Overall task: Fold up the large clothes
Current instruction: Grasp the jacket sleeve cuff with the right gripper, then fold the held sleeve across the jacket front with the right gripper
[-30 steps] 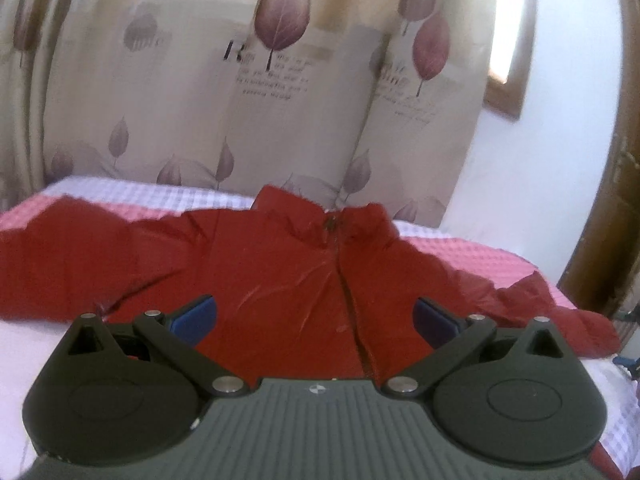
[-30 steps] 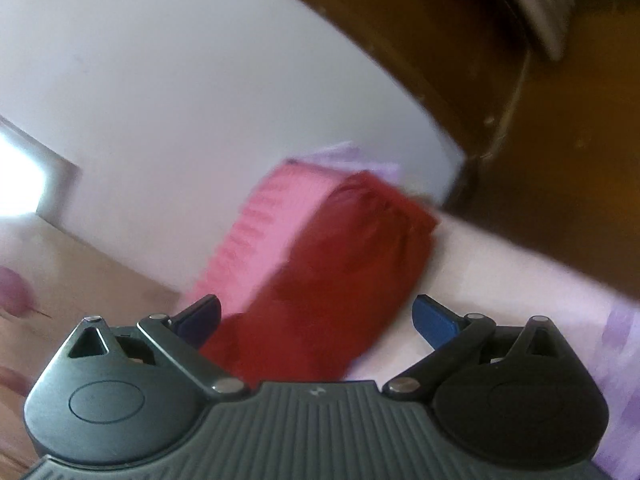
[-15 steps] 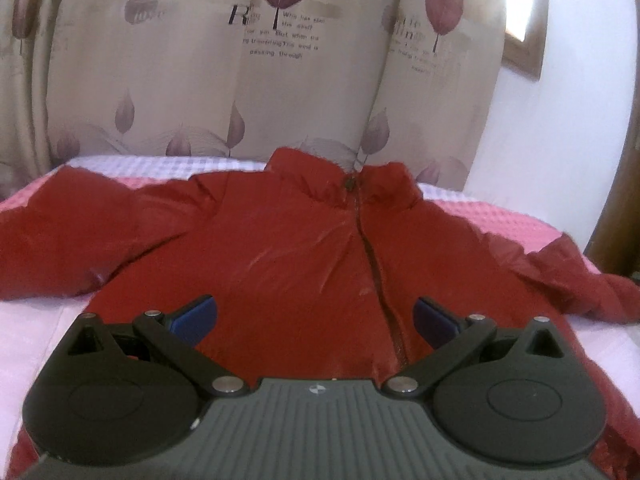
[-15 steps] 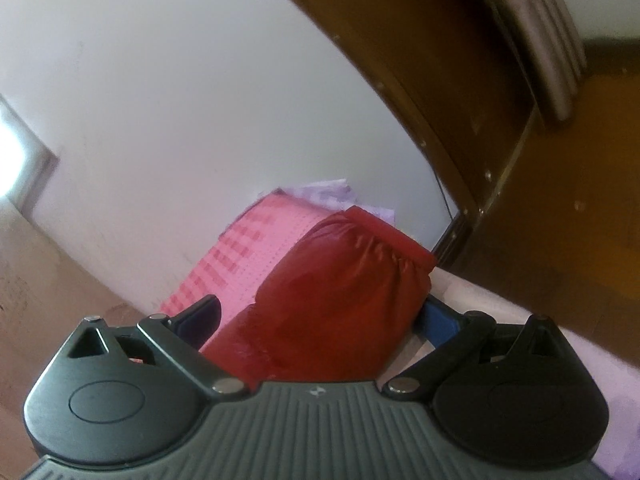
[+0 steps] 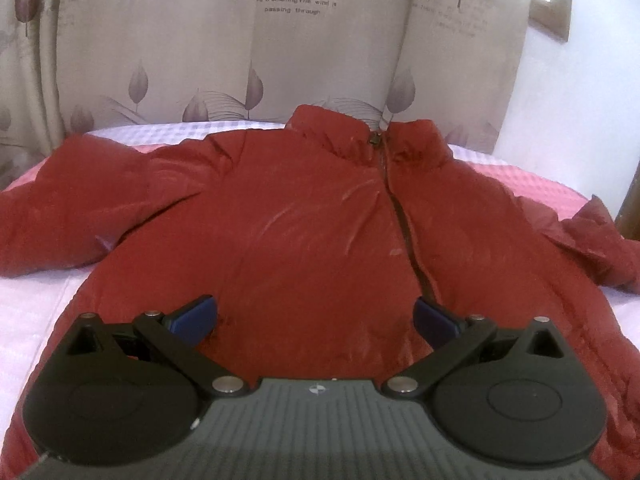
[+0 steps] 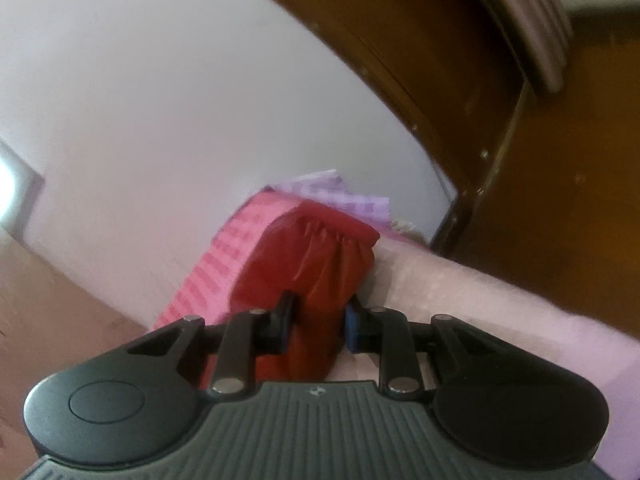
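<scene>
1. The red puffer jacket [image 5: 304,232] lies front up on the bed [image 5: 28,304], spread flat over a pink and white checked bedspread, with its zipper [image 5: 404,220] closed up to the collar.
2. The jacket's collar is at its far end, just before the beige curtain [image 5: 224,52] printed with leaves and lettering; its hem is the end nearest me.
3. One jacket sleeve [image 5: 76,212] stretches out to the left of the jacket's body; the other runs off to the right, crumpled toward the bed's edge.
4. My left gripper [image 5: 316,316] hovers over the lower front of the jacket, its blue-padded fingers [image 5: 196,314] spread wide apart with only the fabric surface showing between them; I cannot tell whether they touch it.
5. My right gripper [image 6: 318,326] has just been closing, and its fingers [image 6: 280,322] now pinch the right sleeve [image 6: 312,268] from both sides, near its gathered cuff.
6. Beyond that cuff the pink checked bedspread [image 6: 216,276] runs up to a white wall [image 6: 160,112], and to the right of the sleeve stands dark brown wooden furniture [image 6: 552,200].
</scene>
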{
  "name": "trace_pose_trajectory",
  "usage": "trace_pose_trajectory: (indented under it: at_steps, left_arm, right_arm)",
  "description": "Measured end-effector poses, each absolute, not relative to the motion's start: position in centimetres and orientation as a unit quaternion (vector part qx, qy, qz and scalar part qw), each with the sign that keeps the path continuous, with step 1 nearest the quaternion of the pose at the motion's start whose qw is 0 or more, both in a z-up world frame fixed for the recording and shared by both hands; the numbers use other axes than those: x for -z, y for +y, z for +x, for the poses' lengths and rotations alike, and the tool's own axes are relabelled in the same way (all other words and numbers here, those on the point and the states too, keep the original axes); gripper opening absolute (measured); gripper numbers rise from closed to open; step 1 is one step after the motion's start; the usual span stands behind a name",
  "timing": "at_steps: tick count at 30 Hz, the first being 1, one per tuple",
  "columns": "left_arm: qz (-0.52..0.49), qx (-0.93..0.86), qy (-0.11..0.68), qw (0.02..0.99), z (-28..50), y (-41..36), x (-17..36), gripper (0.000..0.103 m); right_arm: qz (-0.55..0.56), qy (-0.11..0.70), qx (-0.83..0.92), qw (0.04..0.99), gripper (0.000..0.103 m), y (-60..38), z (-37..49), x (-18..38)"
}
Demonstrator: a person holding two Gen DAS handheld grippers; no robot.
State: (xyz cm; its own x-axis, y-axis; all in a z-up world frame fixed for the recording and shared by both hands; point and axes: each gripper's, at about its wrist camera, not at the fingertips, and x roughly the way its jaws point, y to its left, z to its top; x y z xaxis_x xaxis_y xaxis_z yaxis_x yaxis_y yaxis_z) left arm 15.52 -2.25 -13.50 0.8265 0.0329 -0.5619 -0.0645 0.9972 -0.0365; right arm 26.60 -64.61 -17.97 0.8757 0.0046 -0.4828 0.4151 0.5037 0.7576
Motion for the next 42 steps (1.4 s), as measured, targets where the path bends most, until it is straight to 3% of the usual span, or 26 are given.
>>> trace_pose_trajectory:
  at_steps: [3, 5, 7, 9, 11, 13, 16, 29, 42]
  left_arm:
    - [-0.022, -0.026, 0.297, 0.954, 15.6, -2.3, 13.6, 0.103]
    - [-0.018, -0.027, 0.298, 0.954, 15.6, -2.4, 13.6, 0.103]
    - [-0.014, -0.026, 0.3, 0.953, 15.6, -2.4, 13.6, 0.103]
    - [-0.012, -0.028, 0.302, 0.953, 15.7, -2.5, 13.7, 0.103]
    - [-0.008, -0.028, 0.305, 0.952, 15.8, -2.4, 13.8, 0.103]
    - [-0.004, -0.029, 0.308, 0.951, 15.8, -2.5, 13.8, 0.103]
    - [-0.001, -0.028, 0.311, 0.95, 15.8, -2.4, 13.8, 0.103]
    - [-0.034, -0.021, 0.31, 0.95, 15.2, -1.7, 13.1, 0.103]
    - [-0.058, -0.02, 0.273, 0.96, 12.5, 0.2, 10.1, 0.103]
  right_arm:
    - [0.508, 0.205, 0.126, 0.827, 0.033, -64.8, 26.3, 18.2]
    - [0.5, 0.203, 0.116, 0.834, 0.051, -64.4, 26.6, 17.7]
    - [0.499, 0.194, 0.104, 0.838, 0.081, -63.9, 27.1, 17.1]
    - [0.484, 0.202, 0.105, 0.845, 0.084, -63.2, 27.7, 16.5]
    - [0.446, 0.222, 0.115, 0.859, 0.077, -62.2, 28.5, 16.2]
    - [0.417, 0.245, 0.117, 0.867, 0.025, -61.8, 29.1, 16.1]
    - [0.434, 0.252, 0.116, 0.857, 0.018, -62.6, 29.1, 16.6]
    - [0.44, 0.144, -0.016, 0.886, 0.014, -57.0, 28.6, 4.2]
    - [0.414, 0.134, -0.157, 0.887, 0.014, -44.9, 29.0, -3.4]
